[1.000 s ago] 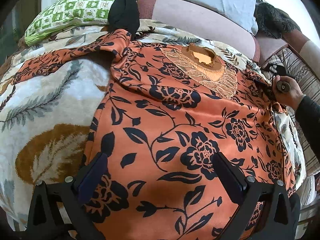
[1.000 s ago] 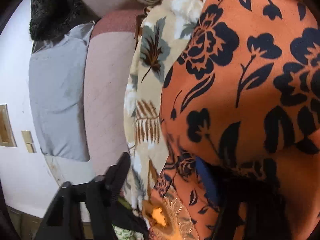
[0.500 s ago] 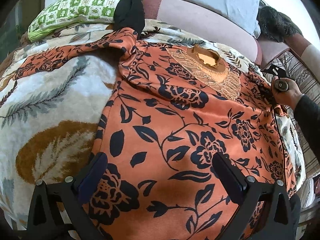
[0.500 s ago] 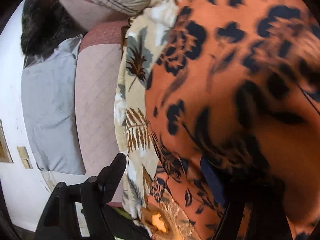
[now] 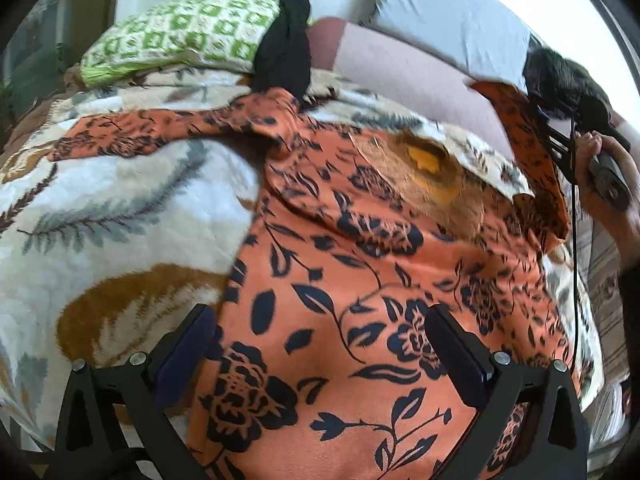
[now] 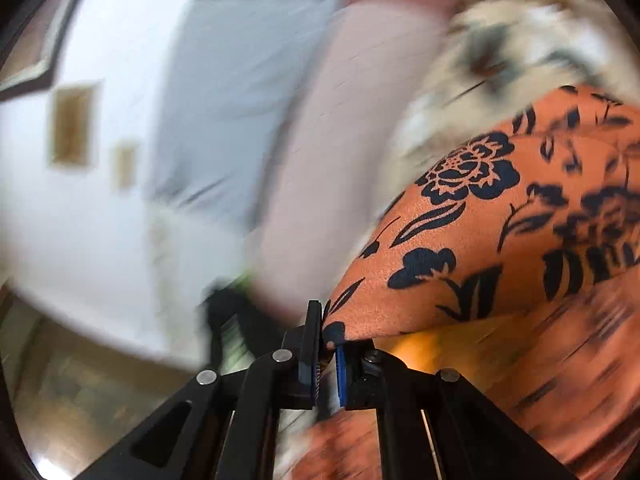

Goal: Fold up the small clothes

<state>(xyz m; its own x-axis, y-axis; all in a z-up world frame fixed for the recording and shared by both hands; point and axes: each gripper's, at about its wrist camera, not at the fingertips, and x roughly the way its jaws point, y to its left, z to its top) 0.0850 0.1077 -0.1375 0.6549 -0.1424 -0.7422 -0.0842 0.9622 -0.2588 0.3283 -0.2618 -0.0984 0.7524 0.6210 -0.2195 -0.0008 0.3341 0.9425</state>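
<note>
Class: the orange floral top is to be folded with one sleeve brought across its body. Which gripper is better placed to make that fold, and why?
The right gripper: its fingers are shut on the orange floral top at a sleeve edge, lifted off the blanket. The left gripper is open over the hem, gripping nothing.

Soft daylight fills both views, brightest on the pale wall (image 6: pixel 100 208) from nine to twelve o'clock in the right wrist view, which is nearly washed out. That view is heavily motion-smeared; only the black two-finger right gripper (image 6: pixel 326 354) at six o'clock and the nearby orange floral-print cloth (image 6: pixel 452 264) stay crisp. The left wrist view is sharper, blurring toward two o'clock. Fisheye bending and black vignette ring both edges
</note>
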